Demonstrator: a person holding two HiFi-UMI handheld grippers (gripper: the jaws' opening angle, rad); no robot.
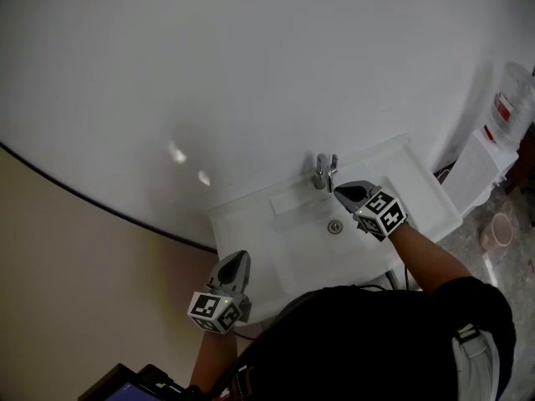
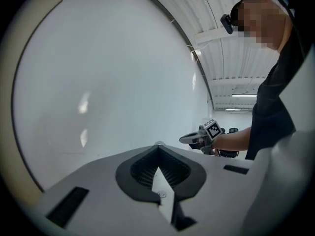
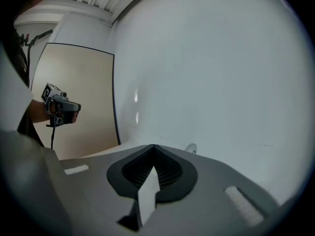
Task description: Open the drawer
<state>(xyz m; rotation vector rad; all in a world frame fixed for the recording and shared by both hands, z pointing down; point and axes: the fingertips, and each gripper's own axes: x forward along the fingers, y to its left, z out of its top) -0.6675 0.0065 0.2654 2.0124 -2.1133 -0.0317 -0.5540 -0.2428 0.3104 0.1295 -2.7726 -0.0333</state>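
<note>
white sink (image 1: 244,224) below curved white wall (image 1: 251,73)

A white washbasin (image 1: 251,224) stands against a plain white wall (image 1: 251,73). At the middle of its back rim there is a metal faucet (image 1: 325,172), and a round drain (image 1: 334,226) lies in the bowl just in front of it. Left of the white wall the surface is beige (image 1: 67,257), and a thin dark line (image 1: 84,200) separates the two colours. To the right of the basin a white water dispenser (image 1: 481,161) carries a clear bottle (image 1: 517,98) on top. Near it a pink round container (image 1: 499,230) stands on the speckled floor (image 1: 501,274). In the lower left corner a dark device with a blue screen (image 1: 125,388) is partly visible
</note>
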